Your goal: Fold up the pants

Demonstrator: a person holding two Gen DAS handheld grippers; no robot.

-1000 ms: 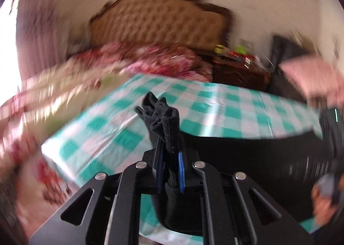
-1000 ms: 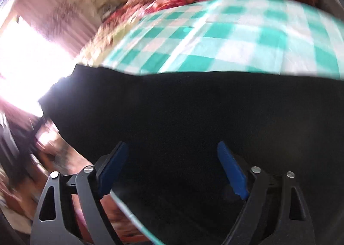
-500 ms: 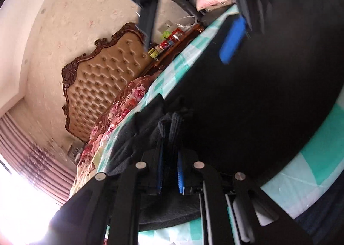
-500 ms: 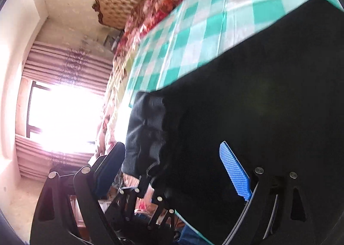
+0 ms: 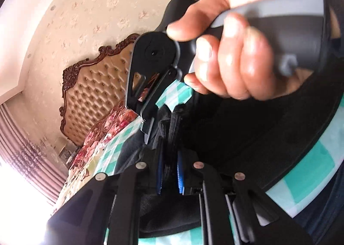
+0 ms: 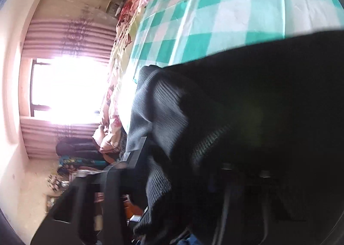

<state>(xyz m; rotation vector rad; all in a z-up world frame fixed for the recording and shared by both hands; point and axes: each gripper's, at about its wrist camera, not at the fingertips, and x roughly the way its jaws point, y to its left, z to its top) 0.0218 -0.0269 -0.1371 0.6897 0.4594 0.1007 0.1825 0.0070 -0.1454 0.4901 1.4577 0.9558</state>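
Nearest the left wrist camera, the left gripper (image 5: 169,175) is clamped on a bunched fold of the black pants (image 5: 247,129), the ribbed fabric standing up between its two blue pads (image 5: 180,175). Just beyond it, the pants spread dark across the green-and-white checked bedspread (image 5: 311,172), reaching toward its near edge. Above them a hand (image 5: 232,51) grips the right gripper (image 5: 150,103), whose black finger dips into the same bunch of cloth. In the right wrist view, the pants (image 6: 247,126) drape over the fingers and hide them, so I cannot tell whether they are apart or together. Farther off stands the tufted headboard (image 5: 94,94).
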